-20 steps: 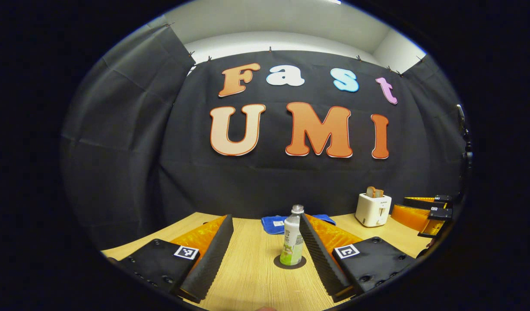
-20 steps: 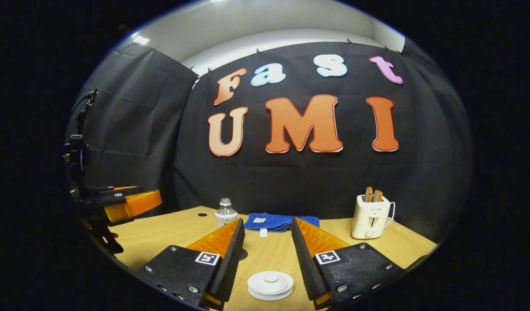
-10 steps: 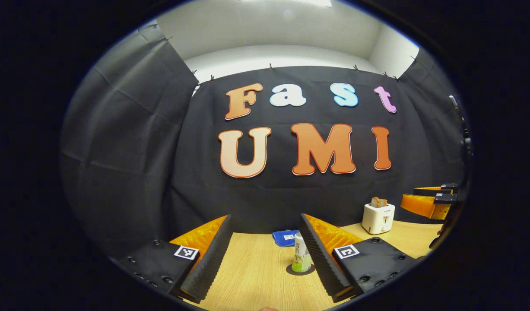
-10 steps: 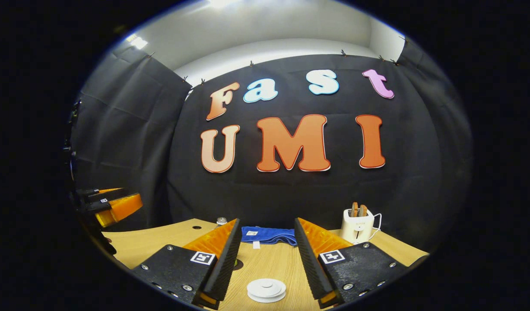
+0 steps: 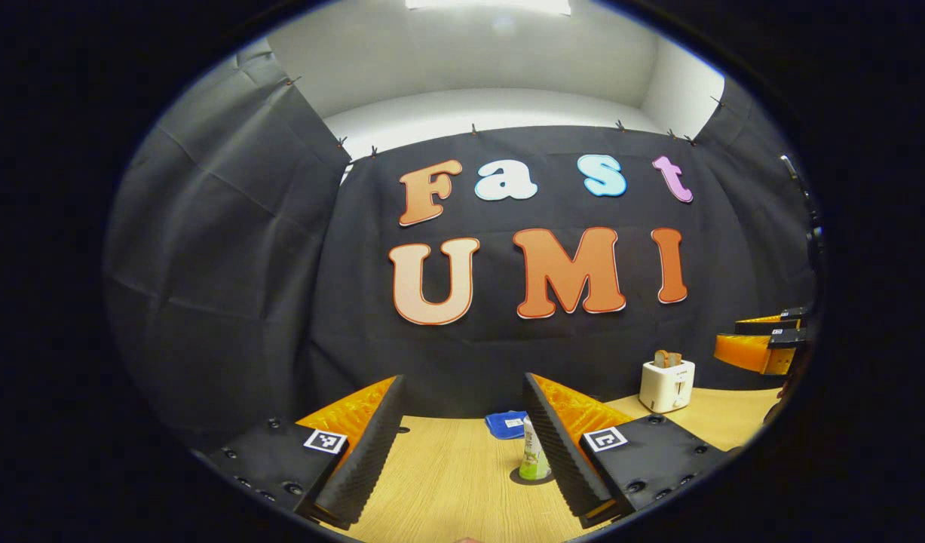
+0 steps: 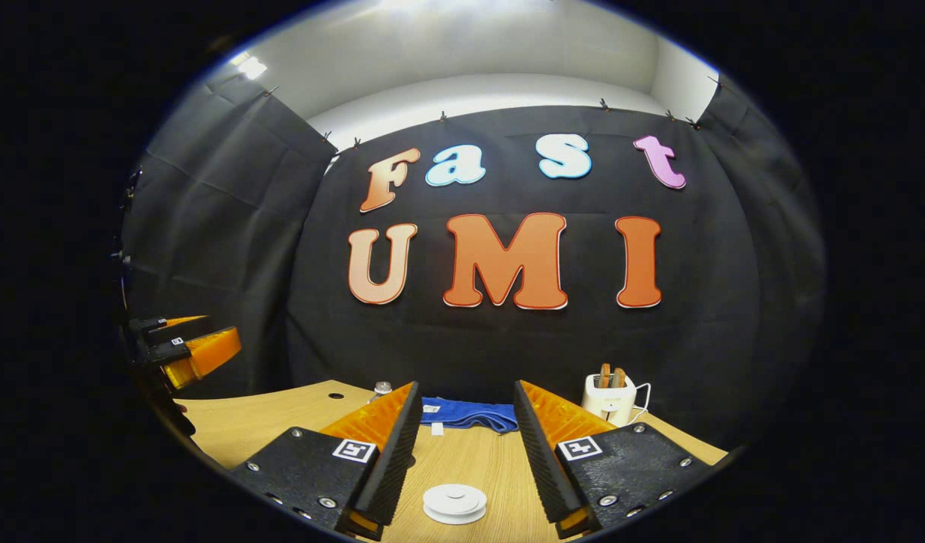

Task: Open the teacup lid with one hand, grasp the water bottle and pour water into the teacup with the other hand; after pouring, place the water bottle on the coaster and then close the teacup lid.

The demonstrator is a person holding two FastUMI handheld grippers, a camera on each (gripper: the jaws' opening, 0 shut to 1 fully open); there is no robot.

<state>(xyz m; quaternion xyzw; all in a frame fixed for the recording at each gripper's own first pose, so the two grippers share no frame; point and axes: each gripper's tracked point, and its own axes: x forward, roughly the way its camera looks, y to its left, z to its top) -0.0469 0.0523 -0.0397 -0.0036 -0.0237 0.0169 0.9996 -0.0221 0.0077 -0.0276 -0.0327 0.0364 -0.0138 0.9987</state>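
On the tabletop (image 6: 477, 460), the lidded teacup (image 6: 454, 503) sits at six o'clock between the spread, empty fingers of the right gripper (image 6: 462, 422); its lid looks light but hard, smooth and breakable, best pinched by the small central knob. At about five o'clock in the left gripper view the water bottle (image 5: 534, 452) stands upright on its dark coaster (image 5: 535, 477), just beside the right finger of the wide-open left gripper (image 5: 462, 415); likely light, slippery plastic, best held mid-body. Compared with a second ago, both grippers have pulled back and tipped upward, so bottle and teacup appear smaller and lower.
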